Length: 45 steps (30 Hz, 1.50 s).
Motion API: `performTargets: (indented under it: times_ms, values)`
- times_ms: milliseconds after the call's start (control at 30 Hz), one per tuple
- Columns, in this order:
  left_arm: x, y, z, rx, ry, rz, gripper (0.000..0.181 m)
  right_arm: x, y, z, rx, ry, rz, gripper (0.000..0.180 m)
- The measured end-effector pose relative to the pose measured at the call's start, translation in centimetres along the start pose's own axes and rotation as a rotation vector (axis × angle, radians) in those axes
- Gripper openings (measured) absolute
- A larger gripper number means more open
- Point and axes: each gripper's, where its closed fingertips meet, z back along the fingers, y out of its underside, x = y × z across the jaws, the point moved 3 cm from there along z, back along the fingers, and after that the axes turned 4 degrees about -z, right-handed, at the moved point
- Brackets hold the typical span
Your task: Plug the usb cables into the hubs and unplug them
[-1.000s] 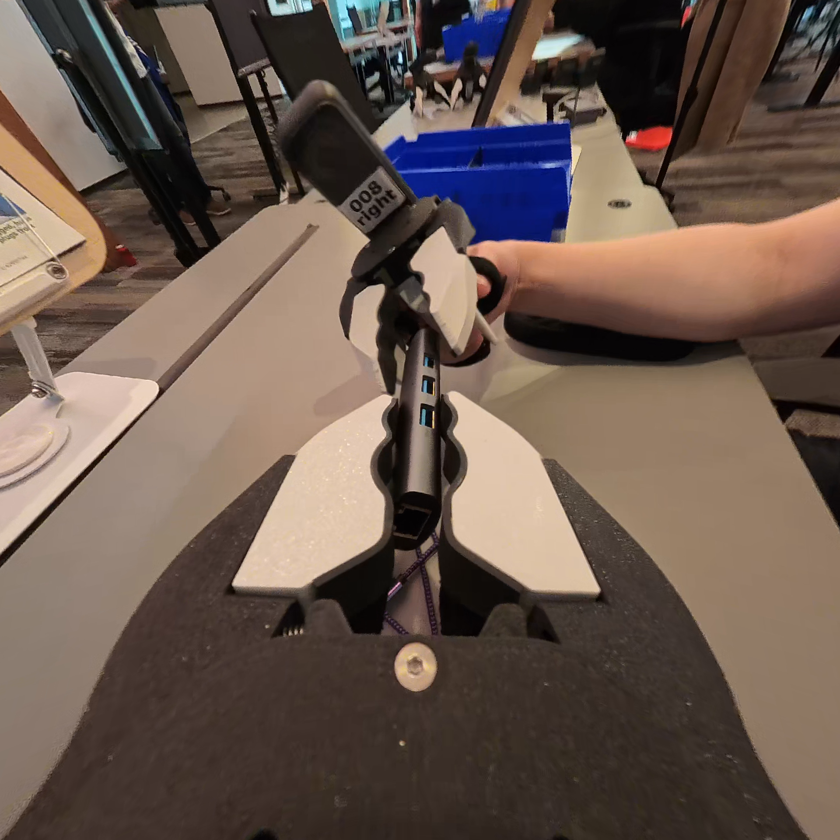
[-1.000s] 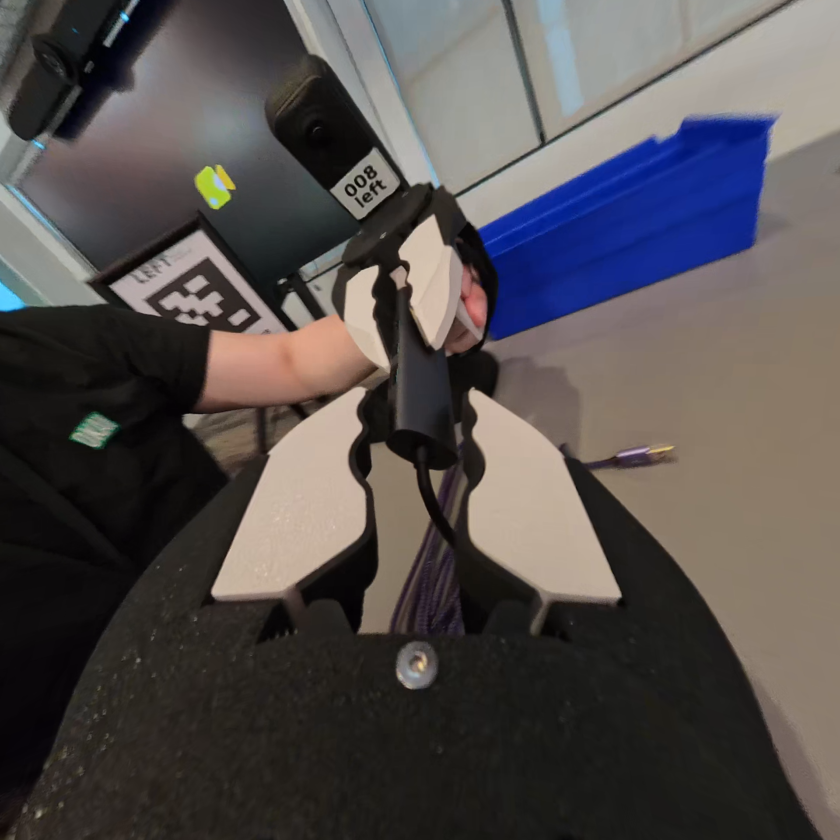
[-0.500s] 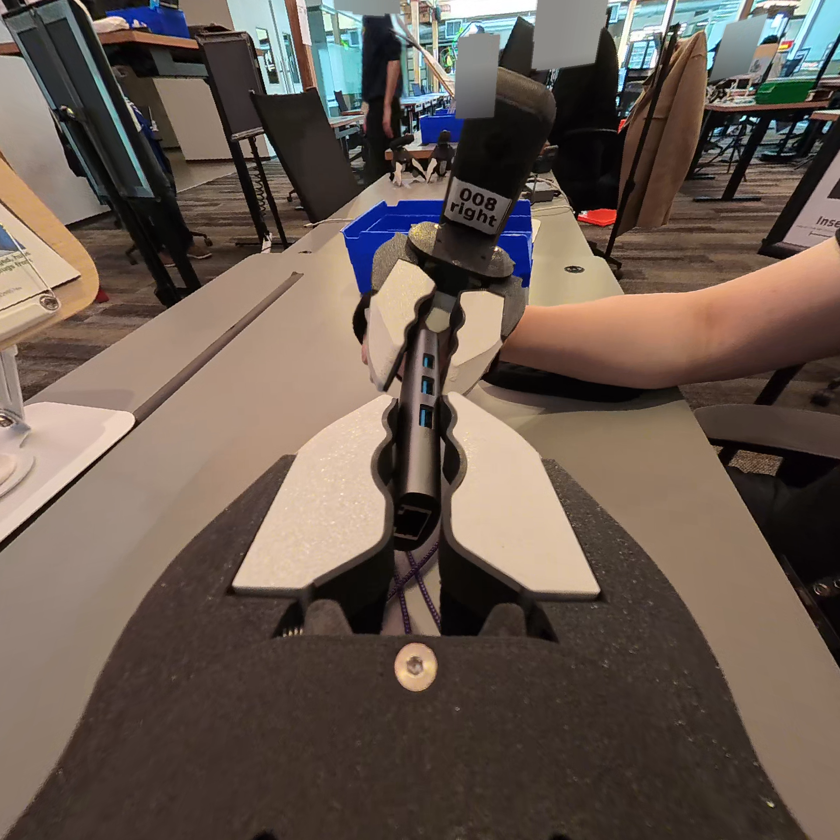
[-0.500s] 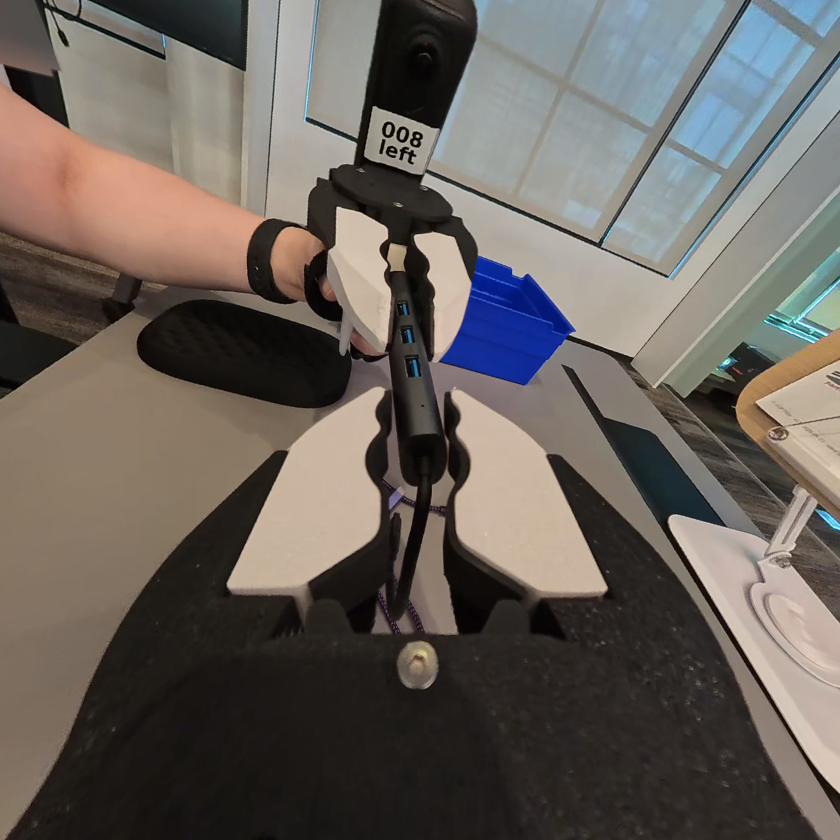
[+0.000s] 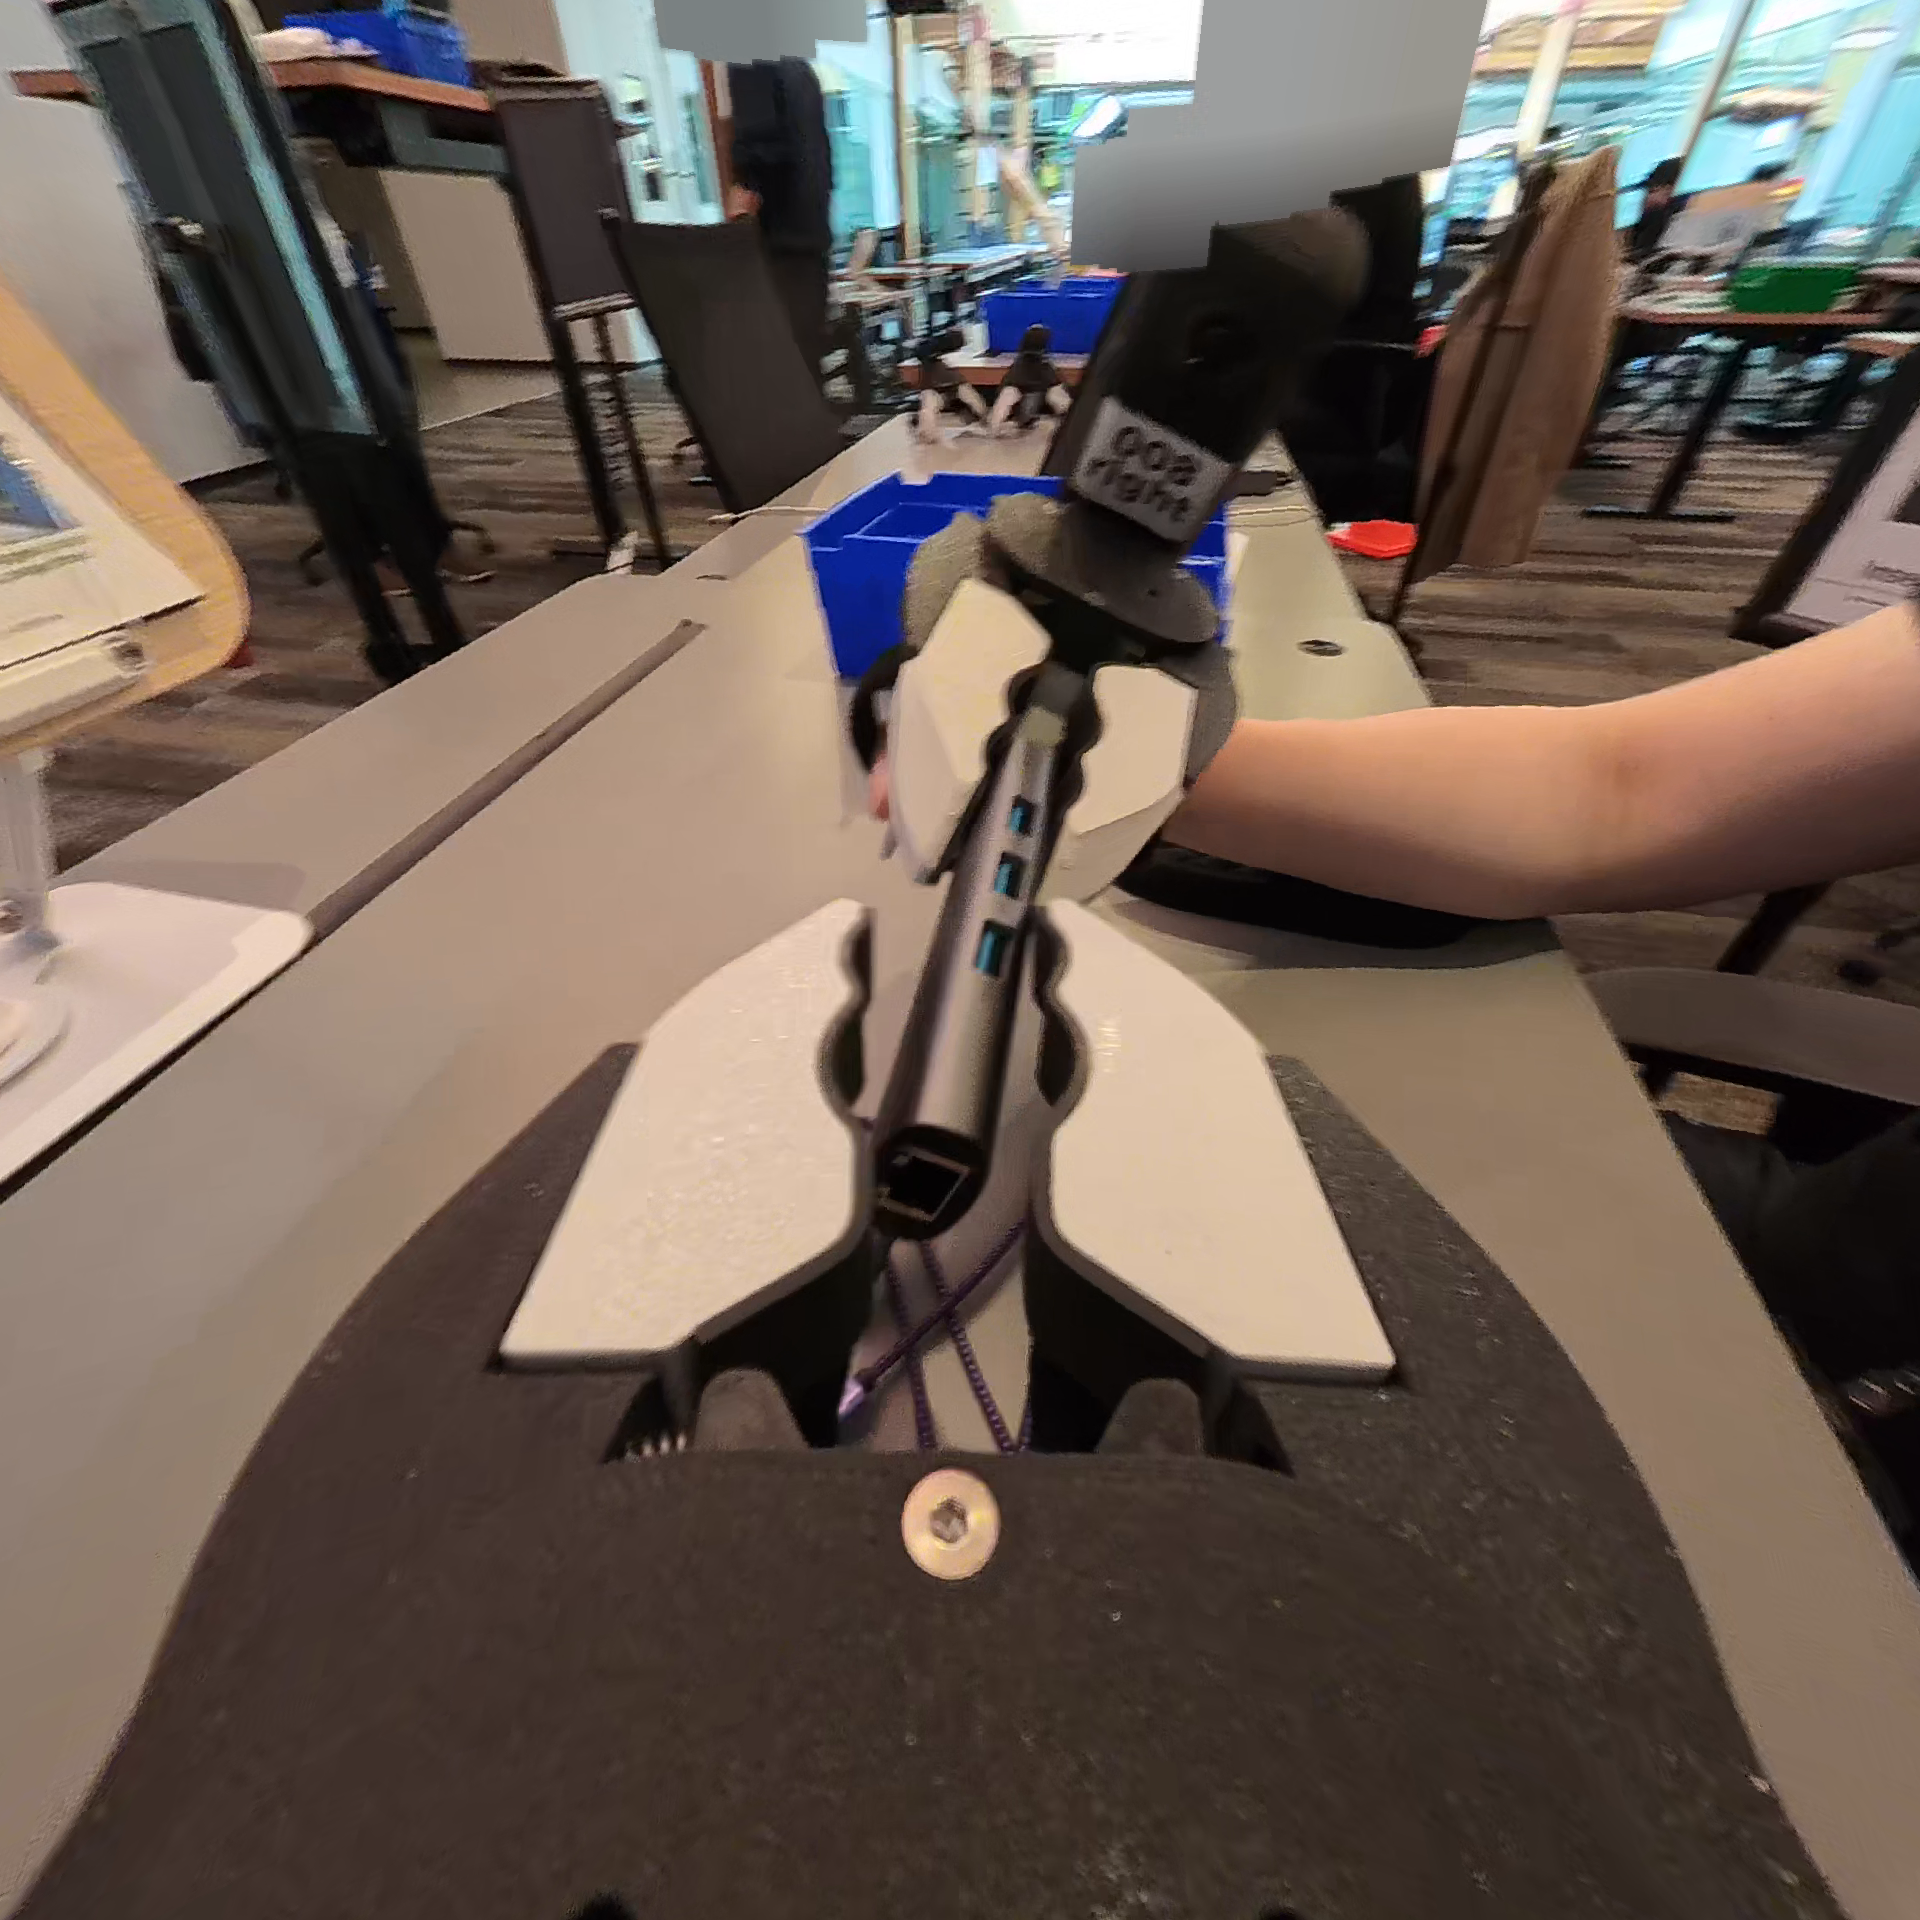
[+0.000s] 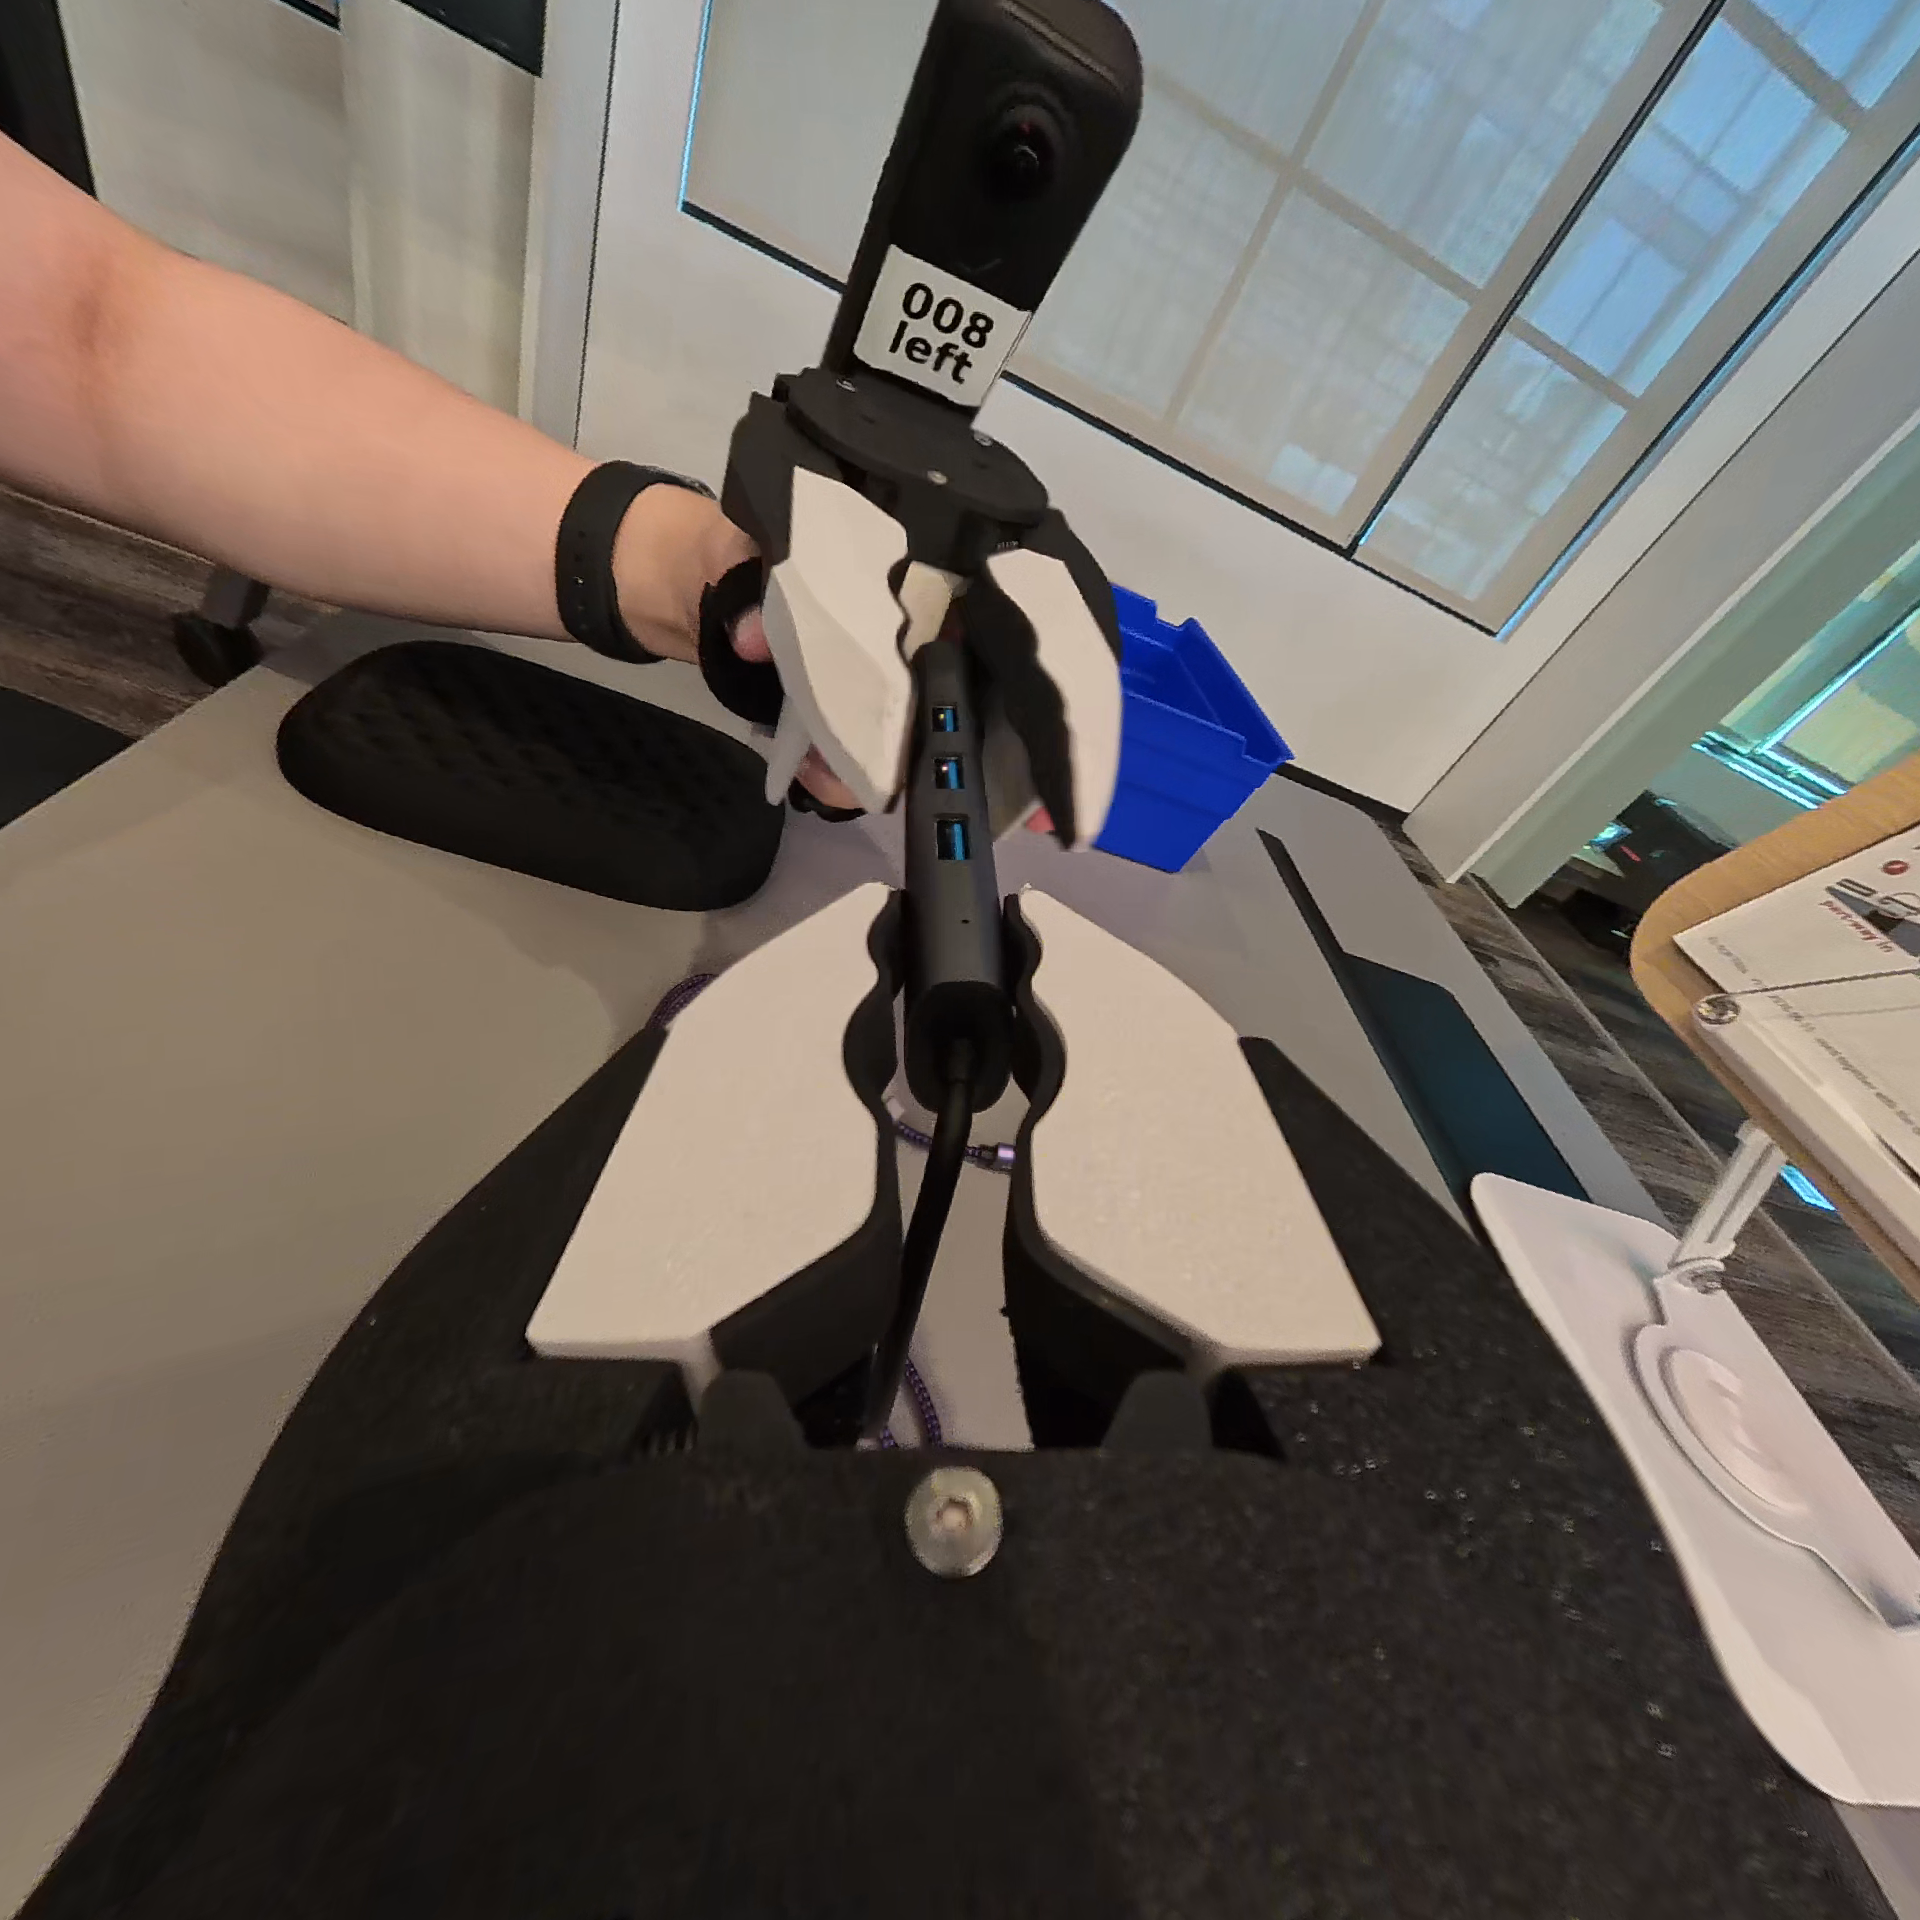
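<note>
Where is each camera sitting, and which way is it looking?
Left wrist view: sits on the left hand-held gripper, looks along its fingers over the grey table at the right hand-held gripper; a forearm shows.
Right wrist view: sits on the right hand-held gripper, looks back at the left hand-held gripper and windows; an arm with a black wristband shows.
Both share the dark USB hub and blue bin.

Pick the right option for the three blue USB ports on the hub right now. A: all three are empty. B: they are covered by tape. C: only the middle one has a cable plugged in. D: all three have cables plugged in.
A: the USB hub shows three open blue ports, and the purple braided cable lies loose on the table below.
</note>
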Motion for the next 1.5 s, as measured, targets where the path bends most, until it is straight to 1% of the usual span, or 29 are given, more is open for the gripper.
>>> performTargets:
  times_ms: [67, 100, 167, 233, 300, 367, 400, 467, 533, 633, 767, 933, 1000, 1100, 1167, 1200, 1267, 1400, 1500]
  values:
    - [0.7, 0.3, 0.4, 0.037, -0.053, 0.024, 0.056, -0.3, -0.1, 0.3, 0.002, 0.023, 0.005, 0.017]
    - [1.0, 0.5, 0.8, 0.061, -0.077, 0.048, 0.065, -0.6, 0.0, 0.5, 0.014, 0.043, 0.021, 0.017]
    - [2.1, 1.3, 2.1, 0.1, -0.166, 0.123, 0.066, -1.3, 0.4, 1.1, 0.063, 0.108, 0.086, 0.017]
    - [2.8, 2.8, 3.6, 0.138, -0.246, 0.271, 0.063, -1.9, 0.4, 1.8, 0.106, 0.176, 0.179, 0.017]
    - [2.5, 4.3, 4.5, 0.14, -0.251, 0.43, 0.053, -2.5, 0.1, 2.3, 0.152, 0.228, 0.273, 0.017]
    - [2.0, 5.9, 5.1, 0.154, -0.256, 0.519, 0.04, -3.1, -0.4, 2.6, 0.178, 0.265, 0.343, 0.017]
    - [2.0, 6.6, 5.3, 0.175, -0.284, 0.539, 0.04, -3.4, -0.5, 2.6, 0.196, 0.264, 0.37, 0.017]
    - [2.3, 8.0, 5.5, 0.261, -0.34, 0.543, 0.037, -4.0, -0.2, 2.7, 0.264, 0.26, 0.437, 0.017]
    - [2.8, 9.1, 5.4, 0.386, -0.397, 0.535, 0.035, -4.5, 0.1, 2.8, 0.319, 0.248, 0.488, 0.017]
    - [3.7, 10.3, 4.1, 0.512, -0.441, 0.584, 0.036, -5.4, 0.5, 3.2, 0.348, 0.25, 0.516, 0.017]
    - [4.7, 11.3, 1.7, 0.579, -0.49, 0.649, 0.036, -6.1, 1.0, 4.2, 0.365, 0.273, 0.511, 0.017]
    - [6.1, 12.5, 0.2, 0.65, -0.619, 0.591, 0.041, -5.1, 1.0, 6.0, 0.406, 0.293, 0.53, 0.017]
    - [5.8, 12.8, -0.8, 0.664, -0.615, 0.601, 0.042, -5.1, 0.4, 6.3, 0.393, 0.301, 0.522, 0.017]
    - [6.1, 13.7, -1.5, 0.738, -0.652, 0.577, 0.042, -5.0, -0.4, 6.4, 0.343, 0.298, 0.506, 0.017]
    - [6.5, 14.0, -1.7, 0.77, -0.682, 0.545, 0.035, -5.0, -0.7, 6.7, 0.319, 0.3, 0.492, 0.017]
    - [6.7, 14.1, -1.7, 0.78, -0.698, 0.531, 0.031, -5.0, -0.8, 6.8, 0.306, 0.302, 0.482, 0.017]
    - [6.8, 14.2, -1.8, 0.793, -0.712, 0.508, 0.012, -5.1, -0.9, 7.1, 0.29, 0.302, 0.464, 0.017]
    - [6.5, 14.1, -2.0, 0.734, -0.67, 0.543, 0.008, -5.6, -0.2, 7.6, 0.296, 0.306, 0.441, 0.017]
    - [6.0, 13.2, -2.4, 0.579, -0.592, 0.64, 0.007, -6.1, 0.7, 7.9, 0.306, 0.309, 0.42, 0.017]
